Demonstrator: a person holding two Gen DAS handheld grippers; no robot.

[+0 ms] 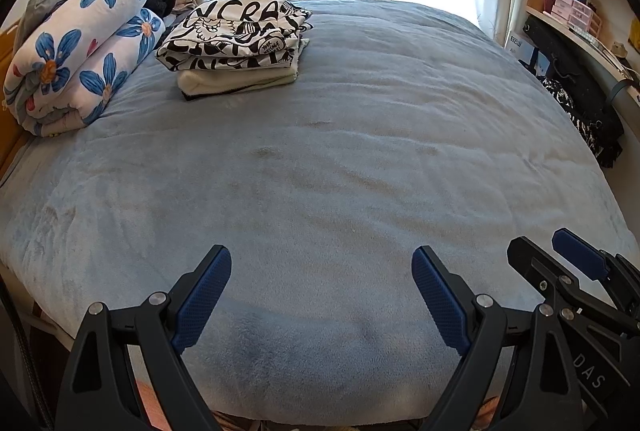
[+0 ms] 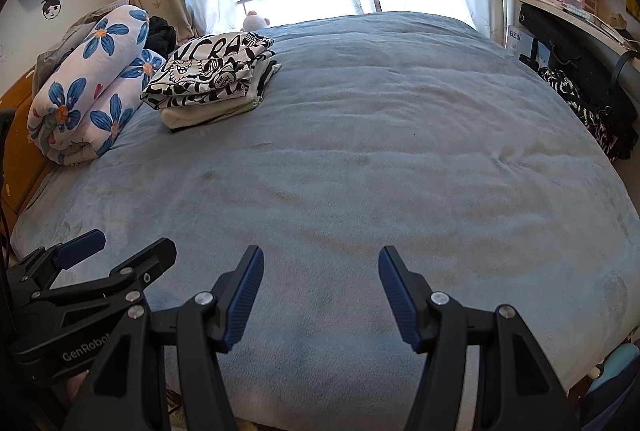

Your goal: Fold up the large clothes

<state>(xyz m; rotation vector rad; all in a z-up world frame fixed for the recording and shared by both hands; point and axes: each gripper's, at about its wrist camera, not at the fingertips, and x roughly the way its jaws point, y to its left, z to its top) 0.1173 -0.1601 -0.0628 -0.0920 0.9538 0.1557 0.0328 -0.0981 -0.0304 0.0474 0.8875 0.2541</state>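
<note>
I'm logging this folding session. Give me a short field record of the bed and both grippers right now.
surface: blue blanket spread over the bed
folded stack: black-and-white printed garment on top of a cream one, far left of the bed
beside stack: rolled floral quilt, to its left
left gripper: open, holding nothing, above the near edge
right gripper: open, holding nothing, alongside the left
unfolded garment on bed: none in view

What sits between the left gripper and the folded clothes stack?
Only bare blue blanket between the left gripper and the folded clothes stack; the left wrist view shows it best.
</note>
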